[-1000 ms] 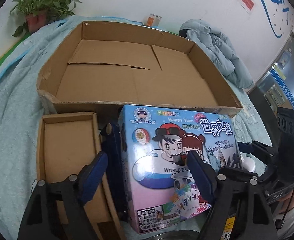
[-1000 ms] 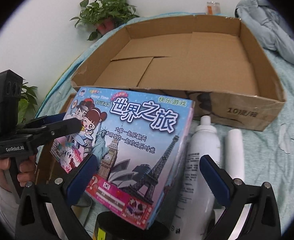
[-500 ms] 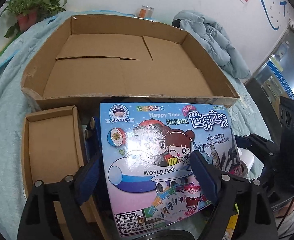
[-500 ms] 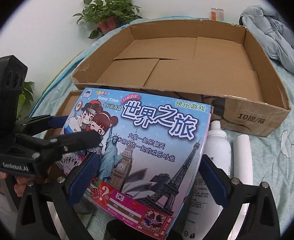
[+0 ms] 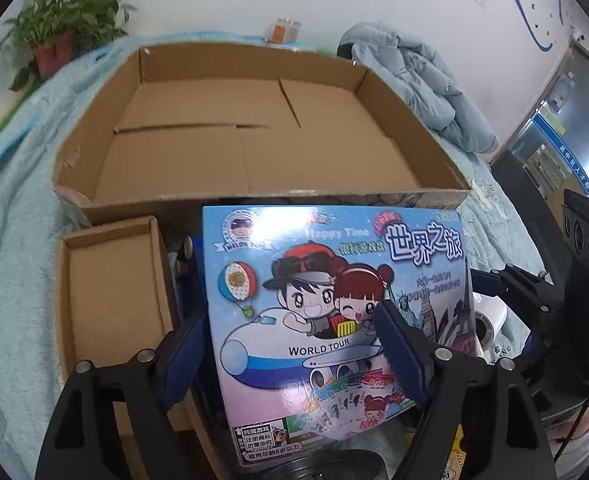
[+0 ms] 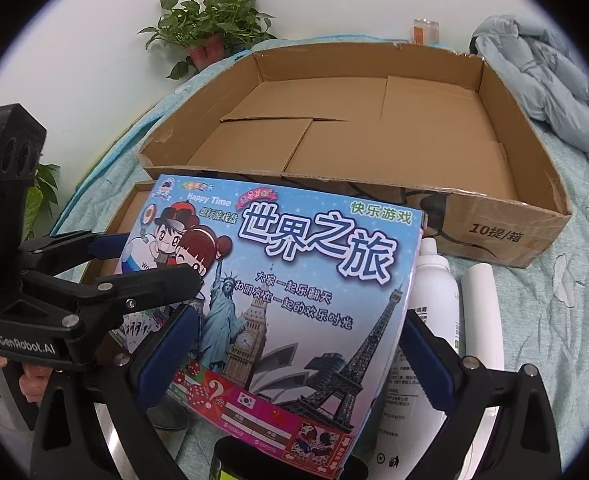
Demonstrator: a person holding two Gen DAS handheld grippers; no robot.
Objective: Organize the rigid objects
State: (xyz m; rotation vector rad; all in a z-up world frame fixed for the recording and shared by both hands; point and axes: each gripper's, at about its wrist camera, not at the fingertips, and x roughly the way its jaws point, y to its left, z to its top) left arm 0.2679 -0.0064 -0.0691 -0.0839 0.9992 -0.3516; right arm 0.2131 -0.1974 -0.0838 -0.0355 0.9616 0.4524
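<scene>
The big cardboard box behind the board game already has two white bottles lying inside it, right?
Not quite. The big cardboard box is behind the board game, but nothing lies inside it. The two white bottles lie outside it on the light blue blanket, in front of its near wall, to the right of the game. The right wrist view shows this.

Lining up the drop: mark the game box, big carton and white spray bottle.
game box (image 6: 294, 280), right wrist view, front cover.
big carton (image 5: 254, 152), left wrist view, bare floor.
white spray bottle (image 6: 434, 292), right wrist view, upper body.
</scene>
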